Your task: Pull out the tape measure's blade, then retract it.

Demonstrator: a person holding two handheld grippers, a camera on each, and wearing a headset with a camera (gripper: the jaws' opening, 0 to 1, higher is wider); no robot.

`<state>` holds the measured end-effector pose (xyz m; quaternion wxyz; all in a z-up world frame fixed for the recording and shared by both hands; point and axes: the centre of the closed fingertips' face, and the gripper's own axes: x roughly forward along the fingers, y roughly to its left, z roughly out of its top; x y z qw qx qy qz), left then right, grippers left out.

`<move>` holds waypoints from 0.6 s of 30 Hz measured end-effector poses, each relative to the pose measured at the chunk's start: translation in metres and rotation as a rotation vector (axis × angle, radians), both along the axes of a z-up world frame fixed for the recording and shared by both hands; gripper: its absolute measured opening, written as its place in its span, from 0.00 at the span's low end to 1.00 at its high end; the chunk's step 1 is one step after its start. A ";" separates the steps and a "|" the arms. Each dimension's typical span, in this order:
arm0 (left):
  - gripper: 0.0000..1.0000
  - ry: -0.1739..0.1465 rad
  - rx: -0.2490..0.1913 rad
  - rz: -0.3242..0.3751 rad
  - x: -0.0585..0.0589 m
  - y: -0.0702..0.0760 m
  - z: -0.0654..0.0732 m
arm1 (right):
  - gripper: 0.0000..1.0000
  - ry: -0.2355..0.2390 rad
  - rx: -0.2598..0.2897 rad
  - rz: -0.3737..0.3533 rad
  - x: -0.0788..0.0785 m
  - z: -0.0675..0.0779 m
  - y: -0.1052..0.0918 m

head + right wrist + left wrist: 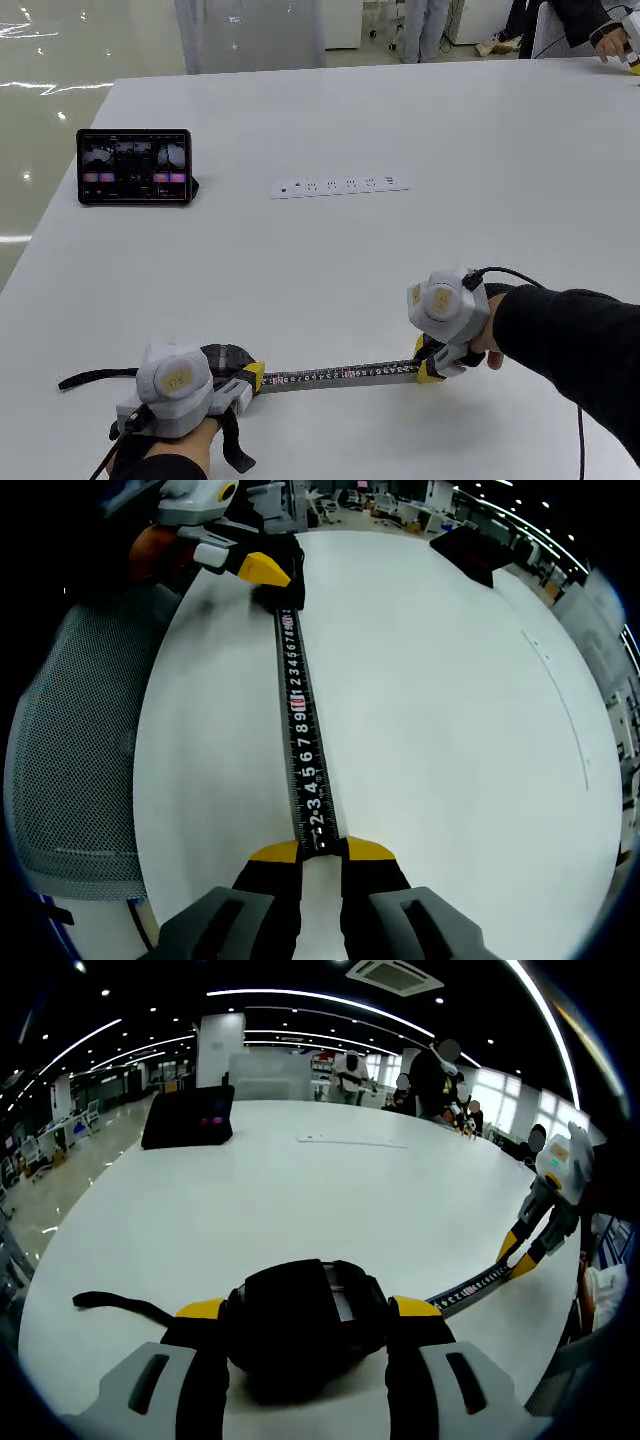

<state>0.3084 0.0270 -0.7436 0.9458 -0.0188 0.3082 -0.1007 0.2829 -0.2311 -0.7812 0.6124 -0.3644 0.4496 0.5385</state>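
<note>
The white desk carries everything. A dark tablet stands propped near its left edge, screen lit, and a white power strip lies flat toward the middle, well apart from the tablet.

Close to the near edge, on the left, sits the black tape measure. The left gripper has its yellow-tipped jaws pinching it from both sides, and a black strap trails from it toward the left edge.

The blade is drawn out and lies flat on the desk, running along the near edge to the right. The right gripper has its jaws pressed together on the blade's free end, numbers facing up.
</note>
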 end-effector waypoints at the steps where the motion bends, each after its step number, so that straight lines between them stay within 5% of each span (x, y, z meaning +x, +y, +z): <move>1: 0.59 0.001 0.000 0.000 0.000 0.000 0.000 | 0.10 0.001 -0.002 0.000 0.000 0.000 0.000; 18: 0.59 0.007 -0.002 0.000 0.000 0.000 0.000 | 0.10 -0.007 -0.009 0.035 -0.001 0.000 0.007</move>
